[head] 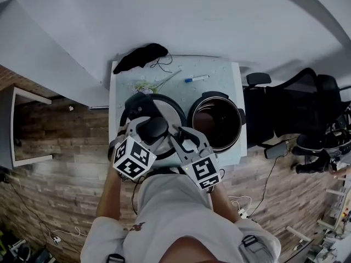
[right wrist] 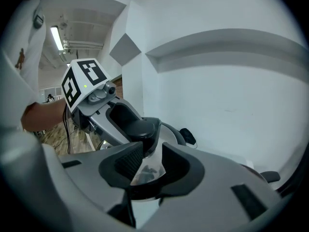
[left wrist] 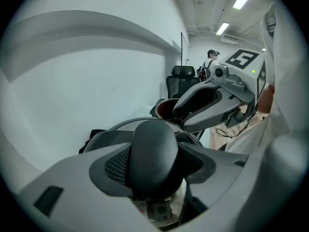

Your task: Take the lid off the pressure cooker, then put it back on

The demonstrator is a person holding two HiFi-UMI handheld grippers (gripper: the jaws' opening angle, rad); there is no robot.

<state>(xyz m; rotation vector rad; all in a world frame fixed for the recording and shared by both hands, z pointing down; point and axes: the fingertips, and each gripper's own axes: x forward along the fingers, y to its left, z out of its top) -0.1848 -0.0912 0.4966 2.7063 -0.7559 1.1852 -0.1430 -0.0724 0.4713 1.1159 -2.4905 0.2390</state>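
Head view first: where is the round steel lid (head: 167, 109)?

— Off the pot. It is over the left half of the small pale-topped table (head: 233, 73), just beside the dark round cooker pot (head: 216, 122), which stands open on the right half. From above I can't tell whether the lid touches the tabletop.

What has the left gripper (head: 151, 126) got?

— The lid's handle. In the left gripper view both ribbed black pads (left wrist: 118, 164) press against the sides of the rounded black knob (left wrist: 154, 149), with the jaws about half spread around it.

And the right gripper (head: 182, 138)?

— It comes in from the pot's side, nearer the person. In the right gripper view its jaws stand narrow and the lid's shiny metal fills the gap between the pads, so it grips the lid beside the knob.

Anything else on the table?

— A crumpled black cloth (head: 141, 56) lies at the far edge, and a white pen with a blue cap (head: 196, 79) lies behind the pot. A black office chair (head: 274, 111) stands just right of the table, on the wood-patterned floor (head: 66, 147).
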